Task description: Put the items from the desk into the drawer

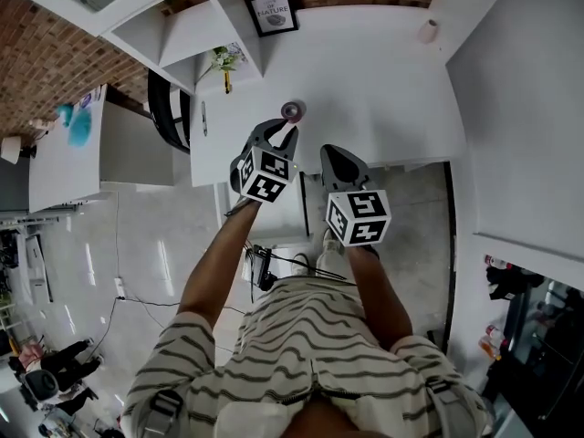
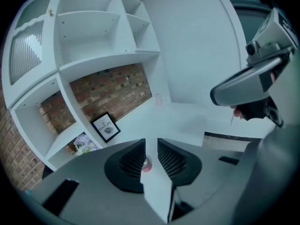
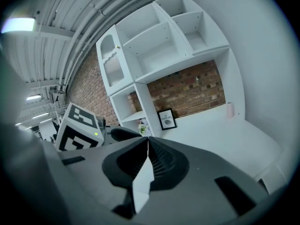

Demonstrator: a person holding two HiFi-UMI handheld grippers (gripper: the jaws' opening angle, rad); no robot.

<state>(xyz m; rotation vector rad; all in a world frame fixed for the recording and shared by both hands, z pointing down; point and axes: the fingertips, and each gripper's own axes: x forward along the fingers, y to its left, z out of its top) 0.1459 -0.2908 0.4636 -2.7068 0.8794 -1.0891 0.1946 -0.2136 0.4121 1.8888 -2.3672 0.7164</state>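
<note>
parted left tongs (image 1: 286, 130) by pinkish roll (image 1: 293, 110)

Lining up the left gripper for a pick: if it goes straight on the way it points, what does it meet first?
Likely the small round pinkish item on the white desk; it shows in the gap between the left gripper's open jaws. How far off is unclear.
</note>
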